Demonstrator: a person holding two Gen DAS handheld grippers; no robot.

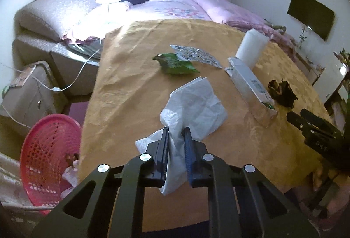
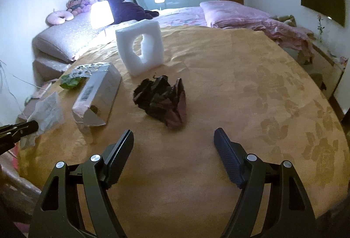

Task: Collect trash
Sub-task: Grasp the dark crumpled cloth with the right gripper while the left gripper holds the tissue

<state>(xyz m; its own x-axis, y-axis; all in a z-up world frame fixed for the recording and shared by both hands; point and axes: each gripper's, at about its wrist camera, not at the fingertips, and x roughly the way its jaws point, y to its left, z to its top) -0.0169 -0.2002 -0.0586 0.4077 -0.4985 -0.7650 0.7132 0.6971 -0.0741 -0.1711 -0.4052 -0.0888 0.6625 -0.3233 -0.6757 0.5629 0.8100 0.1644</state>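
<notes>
While my left gripper (image 1: 176, 132) is clamped on the crumpled white tissue (image 1: 196, 104), its pads pinch the paper's near corner and the rest of the sheet spreads forward over the tan tablecloth (image 1: 131, 67). My right gripper (image 2: 174, 135) hangs with its jaws wide apart and nothing between them, just short of the dark crumpled wrapper (image 2: 161, 98). Left of that wrapper I see a torn grey carton (image 2: 98, 95) lying on its side, and behind it a white foam block (image 2: 140, 45) standing upright. Farther across the cloth lie a green packet (image 1: 177, 64) and a printed foil sheet (image 1: 196, 55), touching each other. A red basket (image 1: 48, 157) sits off the table's left edge, below it.
</notes>
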